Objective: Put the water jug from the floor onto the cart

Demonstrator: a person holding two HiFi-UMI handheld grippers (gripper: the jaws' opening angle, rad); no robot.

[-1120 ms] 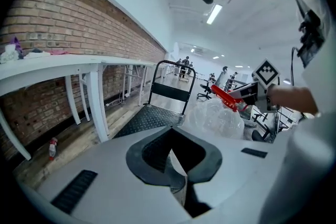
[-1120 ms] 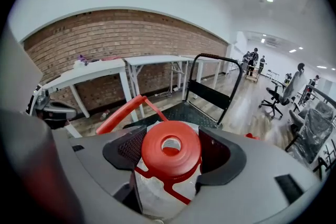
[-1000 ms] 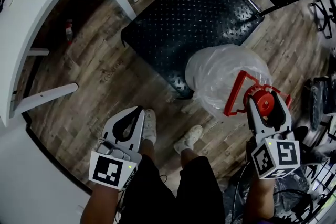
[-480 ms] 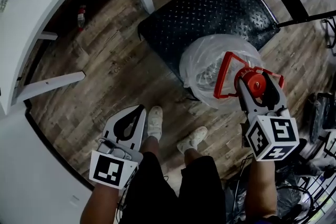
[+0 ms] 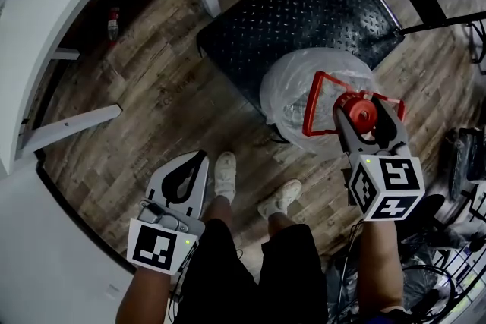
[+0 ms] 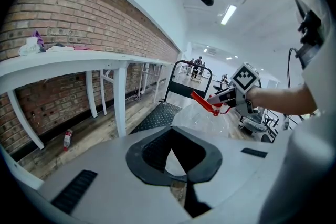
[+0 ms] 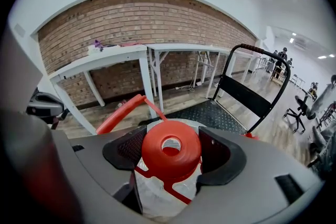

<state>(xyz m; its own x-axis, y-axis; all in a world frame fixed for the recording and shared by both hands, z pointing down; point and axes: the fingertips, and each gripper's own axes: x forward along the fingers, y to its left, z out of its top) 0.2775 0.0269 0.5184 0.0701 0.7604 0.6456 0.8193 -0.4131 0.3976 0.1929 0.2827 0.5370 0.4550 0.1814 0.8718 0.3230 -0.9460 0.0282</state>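
Carrying step: the right tool point(image 5: 363, 117) has its jaws clamped round the neck of the water jug point(image 5: 304, 91), just under the red cap point(image 7: 170, 148). I judge this to be the transfer, with the jug hanging from the tool.
Jug position: over the near corner of the cart deck point(image 5: 304, 11) and partly above the wooden floor point(image 5: 152, 87). I cannot tell whether its base touches the deck.
Next move: probably bring the jug further over the diamond-plate deck, lower it upright until it stands, then open the jaws.
Left tool point(image 5: 199, 161): jaws together with nothing between them, held low beside the person's legs and well apart from the jug.
Jug look: a large clear plastic bottle, glossy and crinkled. Its red carrying handle point(image 5: 310, 106) sticks out to one side of the cap. How full it is cannot be made out.
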